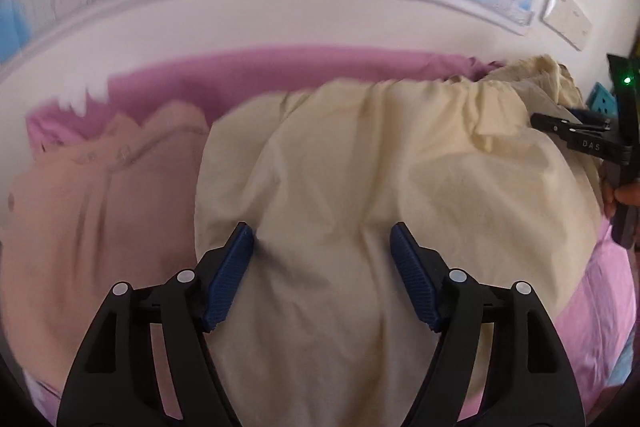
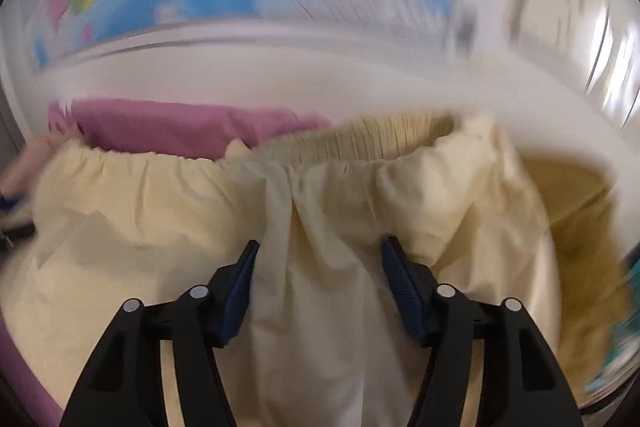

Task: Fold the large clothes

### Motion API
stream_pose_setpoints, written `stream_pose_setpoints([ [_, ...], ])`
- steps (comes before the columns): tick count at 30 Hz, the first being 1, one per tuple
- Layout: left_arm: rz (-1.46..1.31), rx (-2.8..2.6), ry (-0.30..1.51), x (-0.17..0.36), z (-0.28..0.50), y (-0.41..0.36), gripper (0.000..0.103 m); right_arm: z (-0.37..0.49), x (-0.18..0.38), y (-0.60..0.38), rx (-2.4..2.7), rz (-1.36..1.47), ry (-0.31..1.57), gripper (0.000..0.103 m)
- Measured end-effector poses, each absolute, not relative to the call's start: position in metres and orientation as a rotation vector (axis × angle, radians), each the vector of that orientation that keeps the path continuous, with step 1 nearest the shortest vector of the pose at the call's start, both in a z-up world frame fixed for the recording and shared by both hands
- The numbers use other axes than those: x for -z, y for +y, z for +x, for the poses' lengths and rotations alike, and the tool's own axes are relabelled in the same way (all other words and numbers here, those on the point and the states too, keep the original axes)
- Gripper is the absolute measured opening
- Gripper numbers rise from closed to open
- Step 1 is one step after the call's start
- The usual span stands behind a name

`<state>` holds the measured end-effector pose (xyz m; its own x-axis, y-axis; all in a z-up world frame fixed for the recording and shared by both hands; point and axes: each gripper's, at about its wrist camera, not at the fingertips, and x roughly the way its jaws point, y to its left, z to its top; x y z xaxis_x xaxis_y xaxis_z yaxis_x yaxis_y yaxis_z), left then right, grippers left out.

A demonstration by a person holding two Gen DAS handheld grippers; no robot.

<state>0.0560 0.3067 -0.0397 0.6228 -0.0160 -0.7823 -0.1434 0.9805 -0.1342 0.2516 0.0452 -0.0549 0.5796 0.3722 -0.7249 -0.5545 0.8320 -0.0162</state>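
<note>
The cream garment point(image 1: 360, 187) lies spread on the pink sheet point(image 1: 592, 327), its gathered elastic waistband point(image 2: 352, 147) on the far side toward the white headboard point(image 1: 280, 15), so its long axis runs from the waistband back toward both grippers. Everything here is best placed against that waistband. The left gripper point(image 1: 322, 247) hovers over the cloth on the near side of the waistband, well short of it, its blue pads point(image 1: 230, 279) spread wide with plain fabric showing between them and nothing pinched. The right gripper point(image 2: 318, 263) also stands wide apart and empty, but closer to the waistband and toward its right end, where the band bunches up and the darker inside of the garment shows. In the left view the right gripper point(image 1: 576, 135) appears side-on beside that right end of the band, just at the cloth; whether it touches cannot be told. The right view is blurred, so fine contact is uncertain there too. A tan shirt point(image 1: 92, 195) lies to the left of the waistband's left end, just beside the cream cloth. Judging from this, the right hand is the nearer one to seize the waistband; the left would have to reach forward and leftward along the band for the opposite corner before any fold along the long axis.
</note>
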Motion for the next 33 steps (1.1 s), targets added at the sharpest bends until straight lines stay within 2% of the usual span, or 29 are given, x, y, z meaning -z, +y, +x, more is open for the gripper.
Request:
stream_pose_setpoints([
  [5, -0.21, -0.123, 0.879, 0.04, 0.05, 0.309, 0.071, 0.245, 0.043, 0.035, -0.578, -0.211, 0.785, 0.062],
  [7, -0.226, -0.131, 0.831, 0.028, 0.034, 0.305, 0.071, 0.226, 0.026, 0.011, -0.646, -0.101, 0.758, 0.068],
  [9, -0.245, -0.124, 0.757, 0.013, 0.007, 0.306, 0.075, 0.207, 0.012, -0.022, -0.692, 0.014, 0.732, 0.074],
  [11, -0.281, -0.115, 0.718, 0.006, -0.019, 0.308, 0.08, 0.186, 0.01, -0.057, -0.752, 0.126, 0.735, 0.075],
  [14, -0.364, -0.063, 0.703, 0.009, -0.058, 0.312, 0.08, 0.16, 0.023, -0.096, -0.795, 0.261, 0.776, 0.078],
  [19, -0.574, 0.056, 0.744, 0.04, -0.096, 0.307, 0.08, 0.135, 0.079, -0.139, -0.84, 0.522, 0.936, 0.078],
  [24, -0.665, 0.143, 0.831, 0.069, -0.072, 0.278, 0.079, 0.142, 0.118, -0.129, -0.802, 0.664, 1.007, 0.079],
  [27, -0.743, 0.179, 0.854, 0.084, -0.053, 0.269, 0.079, 0.155, 0.124, -0.12, -0.749, 0.691, 1.007, 0.086],
  [33, -0.885, 0.169, 0.811, 0.092, -0.024, 0.279, 0.082, 0.17, 0.125, -0.108, -0.655, 0.778, 0.944, 0.089],
])
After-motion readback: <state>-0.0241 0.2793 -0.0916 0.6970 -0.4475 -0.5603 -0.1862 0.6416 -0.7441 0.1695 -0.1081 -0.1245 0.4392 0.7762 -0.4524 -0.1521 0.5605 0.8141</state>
